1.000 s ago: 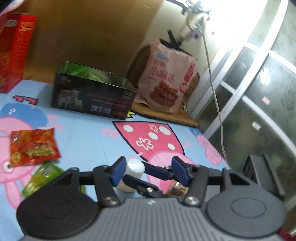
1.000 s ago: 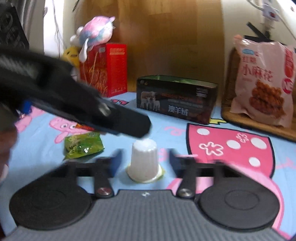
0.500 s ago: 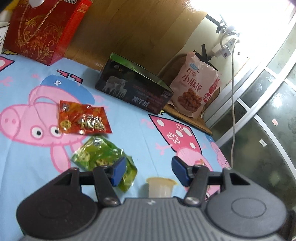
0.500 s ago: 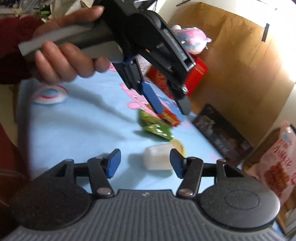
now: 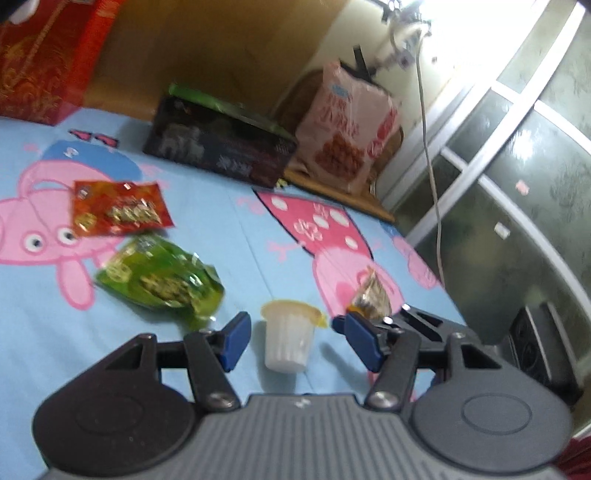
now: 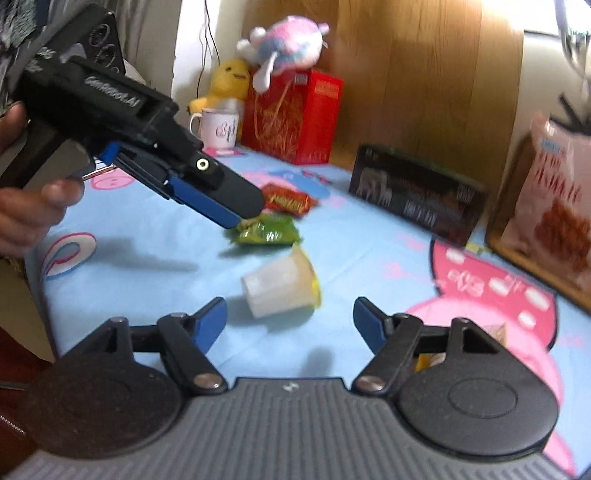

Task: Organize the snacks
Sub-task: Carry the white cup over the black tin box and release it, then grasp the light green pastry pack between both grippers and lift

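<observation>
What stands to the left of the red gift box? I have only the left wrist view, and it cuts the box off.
Observer: A white mug with a handle stands beside the red gift box.
Operator: Is anything on top of the box?
Observer: Yes, a pink and blue plush toy lies on it.
Operator: Does the jelly cup stand upright? Here I cannot tell.
Observer: No. In the right wrist view the jelly cup lies on its side on the cloth.
</observation>
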Demonstrator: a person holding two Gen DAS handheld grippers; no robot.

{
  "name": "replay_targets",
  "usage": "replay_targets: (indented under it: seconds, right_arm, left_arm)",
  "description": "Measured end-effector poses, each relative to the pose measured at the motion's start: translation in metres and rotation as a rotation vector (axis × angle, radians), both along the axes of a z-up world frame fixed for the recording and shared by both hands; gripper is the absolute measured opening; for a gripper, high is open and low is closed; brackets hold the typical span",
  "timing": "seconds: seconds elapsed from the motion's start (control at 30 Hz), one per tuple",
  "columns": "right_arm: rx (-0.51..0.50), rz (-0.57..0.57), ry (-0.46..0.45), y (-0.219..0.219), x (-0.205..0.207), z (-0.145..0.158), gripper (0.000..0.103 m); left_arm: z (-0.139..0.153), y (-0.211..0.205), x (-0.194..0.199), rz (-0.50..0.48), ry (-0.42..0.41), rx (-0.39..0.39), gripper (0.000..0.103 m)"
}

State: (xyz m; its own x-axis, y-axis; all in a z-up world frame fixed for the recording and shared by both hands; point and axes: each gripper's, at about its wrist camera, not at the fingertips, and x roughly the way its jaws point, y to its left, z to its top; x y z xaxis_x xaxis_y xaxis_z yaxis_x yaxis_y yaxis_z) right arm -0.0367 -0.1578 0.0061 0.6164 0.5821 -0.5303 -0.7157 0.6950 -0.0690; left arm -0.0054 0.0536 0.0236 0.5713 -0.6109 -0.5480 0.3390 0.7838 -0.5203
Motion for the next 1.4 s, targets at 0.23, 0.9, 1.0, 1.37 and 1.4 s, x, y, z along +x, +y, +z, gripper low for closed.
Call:
replay_targets:
  seconds: [0.23, 0.9, 1.0, 1.37, 1.4]
  right_arm:
    - [0.046, -0.040, 0.051, 0.013, 0.012, -0.004, 0.040]
    - [0.126, -0.185, -0.164, 0.030, 0.182, 0.083, 0.041]
    - [0.043, -0.230, -0.231, 0.046, 0.215, 0.076, 0.050]
    - [0.176, 0.053, 0.190, 0.026, 0.121, 0.022, 0.053]
    - [0.169, 0.082, 0.224, 0.028, 0.113, 0.016, 0.061]
  left_arm:
    - [-0.018, -0.026, 0.011, -0.050, 0.050, 0.083, 0.037]
    - [0.081, -0.025, 0.200, 0.071, -0.188, 0.142, 0.047]
    - [0.075, -0.024, 0.229, 0.136, -0.160, 0.187, 0.050]
    - [0.011, 0.081, 0.095, 0.141, 0.051, -0.044, 0.050]
    - [0.004, 0.085, 0.084, 0.140, 0.065, -0.058, 0.052]
